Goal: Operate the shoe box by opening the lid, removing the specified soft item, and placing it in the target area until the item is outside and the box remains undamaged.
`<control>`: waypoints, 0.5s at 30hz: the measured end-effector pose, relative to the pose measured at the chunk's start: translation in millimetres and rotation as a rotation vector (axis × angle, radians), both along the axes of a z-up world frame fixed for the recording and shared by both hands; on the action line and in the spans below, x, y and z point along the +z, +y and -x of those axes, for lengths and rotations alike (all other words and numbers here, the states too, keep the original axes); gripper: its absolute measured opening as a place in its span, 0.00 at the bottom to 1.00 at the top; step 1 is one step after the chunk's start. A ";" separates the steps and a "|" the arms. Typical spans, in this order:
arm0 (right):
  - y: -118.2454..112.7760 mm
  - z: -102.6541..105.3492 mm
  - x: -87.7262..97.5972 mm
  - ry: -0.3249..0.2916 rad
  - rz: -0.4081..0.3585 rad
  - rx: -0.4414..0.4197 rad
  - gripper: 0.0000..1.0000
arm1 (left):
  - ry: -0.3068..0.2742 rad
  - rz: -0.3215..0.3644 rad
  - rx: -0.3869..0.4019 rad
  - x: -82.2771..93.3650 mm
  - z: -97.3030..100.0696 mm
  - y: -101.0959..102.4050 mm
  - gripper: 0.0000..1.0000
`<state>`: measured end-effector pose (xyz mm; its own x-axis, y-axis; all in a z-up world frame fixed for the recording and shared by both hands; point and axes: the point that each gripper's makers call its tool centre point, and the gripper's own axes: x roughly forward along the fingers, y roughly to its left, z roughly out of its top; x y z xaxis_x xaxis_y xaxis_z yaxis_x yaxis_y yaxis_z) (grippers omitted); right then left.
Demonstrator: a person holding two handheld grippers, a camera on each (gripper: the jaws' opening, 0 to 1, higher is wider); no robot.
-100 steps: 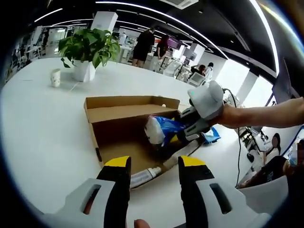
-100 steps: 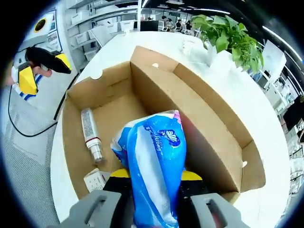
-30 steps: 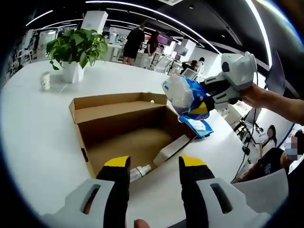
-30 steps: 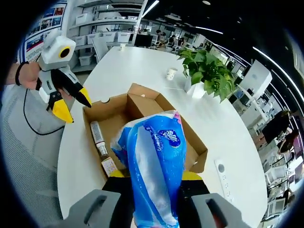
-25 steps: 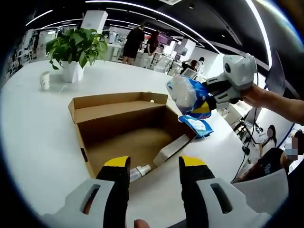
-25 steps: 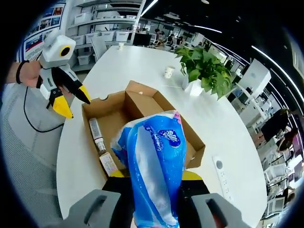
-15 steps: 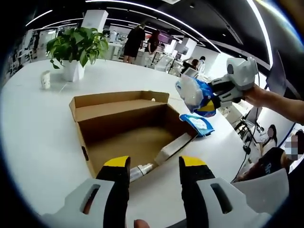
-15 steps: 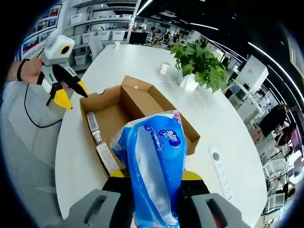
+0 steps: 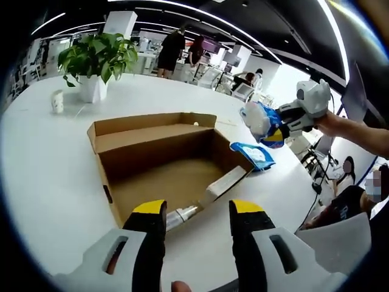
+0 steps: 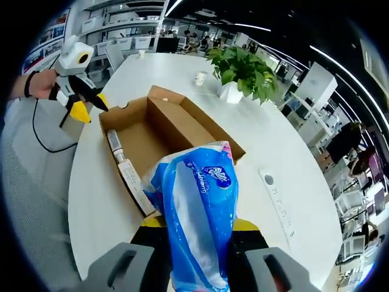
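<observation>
The open cardboard shoe box (image 9: 152, 137) lies on the white table, its lid folded back. My right gripper (image 9: 271, 129) is in the air to the right of the box, shut on a blue plastic tissue pack (image 9: 258, 119). In the right gripper view that pack (image 10: 197, 207) stands between the jaws of my right gripper (image 10: 197, 226), high above the table beside the box (image 10: 182, 128). My left gripper (image 9: 197, 213) is open at the box's near corner, holding nothing, and the left gripper (image 10: 91, 108) also shows at the box's far end.
A second blue pack (image 9: 252, 155) lies on the table right of the box. A tube (image 9: 182, 214) and a small carton (image 10: 130, 179) lie inside the box. A potted plant (image 9: 97, 58), a paper cup (image 9: 58, 101) and a power strip (image 10: 276, 198) stand nearby. People stand behind.
My right gripper has lifted the blue pack out of the box and carried it up and away to the right. The left gripper has hardly moved.
</observation>
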<state>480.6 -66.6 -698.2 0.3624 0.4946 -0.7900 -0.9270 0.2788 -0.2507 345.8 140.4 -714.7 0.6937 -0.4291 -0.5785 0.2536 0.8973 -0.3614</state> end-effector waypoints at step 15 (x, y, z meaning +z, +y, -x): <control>-52.2 3.4 -7.9 0.005 0.029 -0.068 0.30 | -0.034 -0.013 -0.014 5.9 -2.5 -2.6 0.45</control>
<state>477.2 -118.8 -706.1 0.3906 0.4453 -0.8057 -0.9074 0.3340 -0.2552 348.3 137.8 -708.9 0.7069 -0.4312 -0.5607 0.2779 0.8983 -0.3405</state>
